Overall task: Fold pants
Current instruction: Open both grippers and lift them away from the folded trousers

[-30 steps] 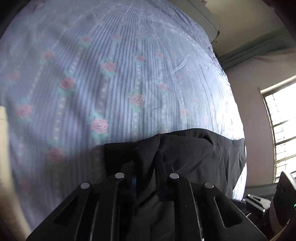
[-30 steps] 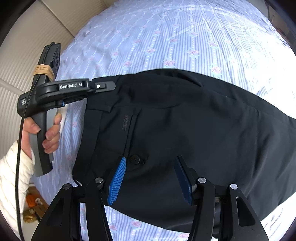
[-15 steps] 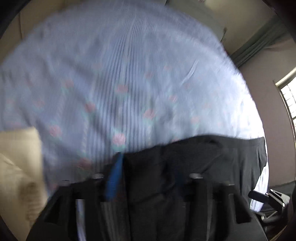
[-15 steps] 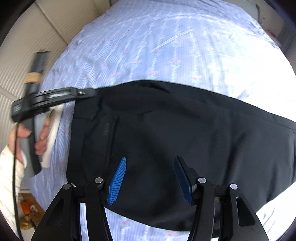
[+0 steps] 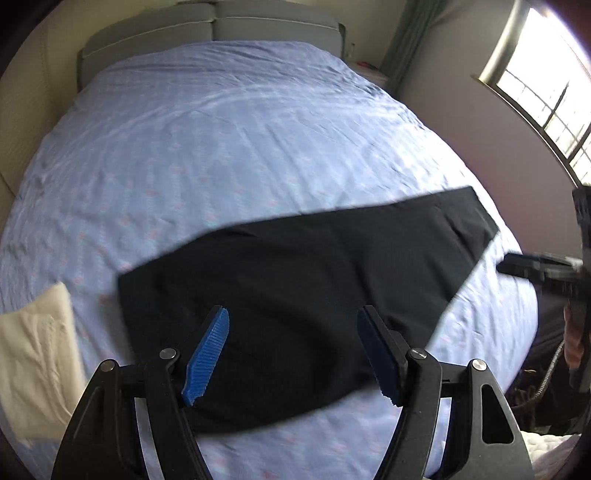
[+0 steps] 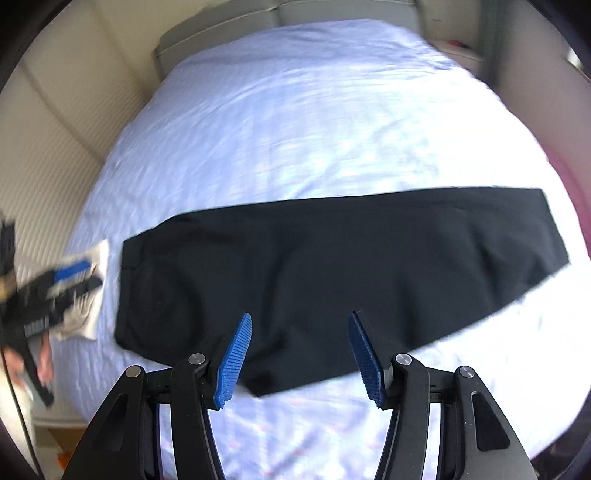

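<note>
Black pants (image 5: 295,288) lie flat across the near part of the bed, folded lengthwise, waistband at the left and leg ends at the right; they also show in the right wrist view (image 6: 332,266). My left gripper (image 5: 295,354) is open and empty, held above the waist end. My right gripper (image 6: 299,358) is open and empty above the pants' near edge. The right gripper also shows at the right edge of the left wrist view (image 5: 539,269), and the left gripper, blurred, at the left edge of the right wrist view (image 6: 51,295).
The bed has a pale blue flowered sheet (image 5: 229,140) and a grey headboard (image 5: 207,26). A cream folded cloth (image 5: 33,365) lies at the bed's left edge, beside the waistband. A window (image 5: 546,88) is on the right wall.
My left gripper let go of the waistband, opened and pulled back up. Both grippers rose away from the bed, so the whole pants are now in view.
</note>
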